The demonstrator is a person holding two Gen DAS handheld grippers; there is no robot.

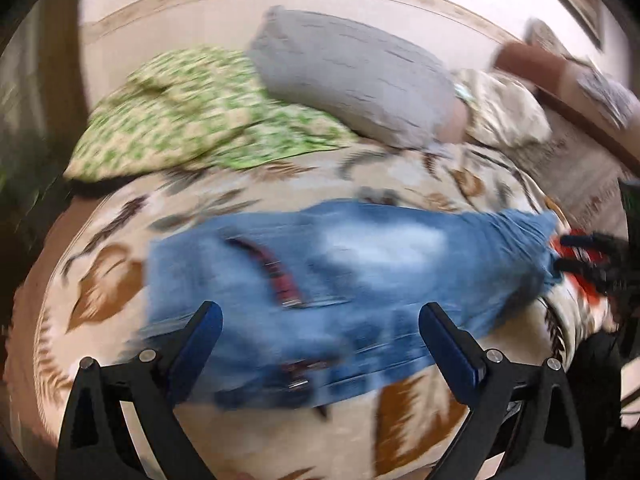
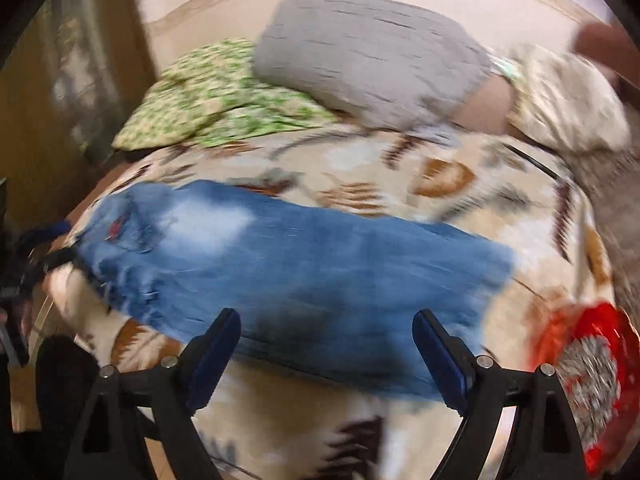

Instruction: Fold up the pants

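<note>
Blue jeans [image 1: 340,280] lie stretched across a patterned bedspread [image 1: 280,432], with a dark red belt [image 1: 276,276] at the waist end. My left gripper [image 1: 320,320] is open above the waist end, holding nothing. In the right wrist view the jeans [image 2: 300,272] lie lengthwise, and my right gripper [image 2: 326,328] is open above the leg part, holding nothing. The right gripper also shows at the far right of the left wrist view [image 1: 588,256], by the leg end. Both views are motion-blurred.
A grey pillow [image 1: 352,76] and a green patterned cloth [image 1: 192,116] lie at the head of the bed. A beige pillow [image 2: 568,96] lies at the right. A red and grey item [image 2: 592,368] sits at the near right edge.
</note>
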